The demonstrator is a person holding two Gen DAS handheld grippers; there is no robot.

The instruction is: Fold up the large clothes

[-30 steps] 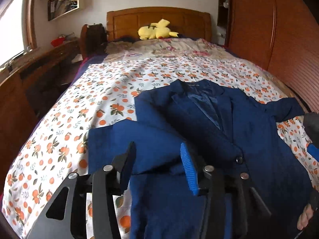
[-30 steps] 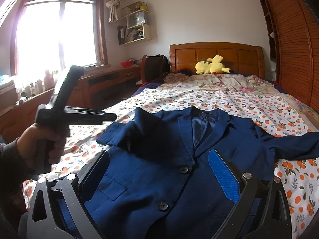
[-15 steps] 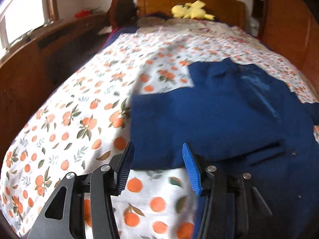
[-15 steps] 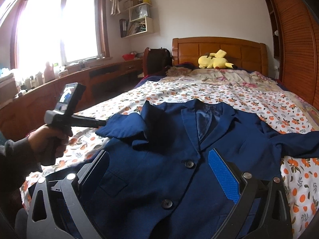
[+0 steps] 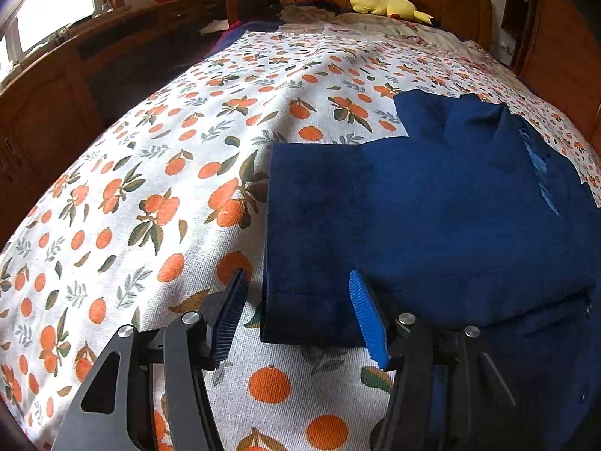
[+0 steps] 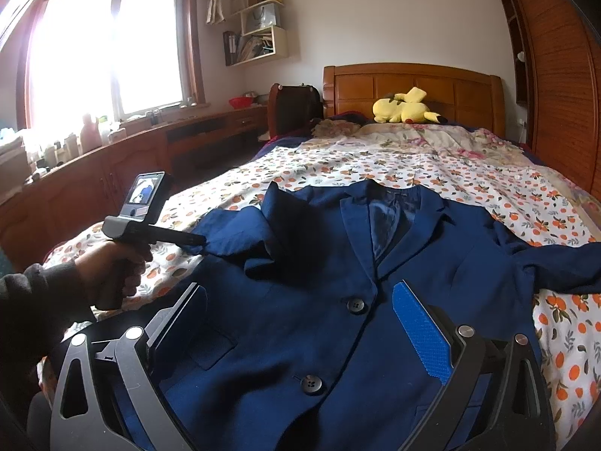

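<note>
Orange-printed bedding (image 5: 157, 195) covers the bed, with a wooden headboard (image 6: 413, 82) at the far end and a yellow plush toy (image 6: 403, 107) lying against it. On the sheet I have a navy jacket (image 6: 319, 282) spread face up, buttons showing, its collar pointing to the far end. Its left sleeve (image 5: 338, 218) is folded across the front, the cuff nearest me. My left gripper (image 5: 296, 312) points down at that cuff; the jaws are opening, the cuff's edge lies between the blue pads (image 5: 366, 319), and neither pad presses on it. My right gripper (image 6: 300, 323) hangs over the jacket's near front, jaws wide apart, holding nothing. My left hand (image 6: 112, 274) grips its handle at the left edge of the bed.
</note>
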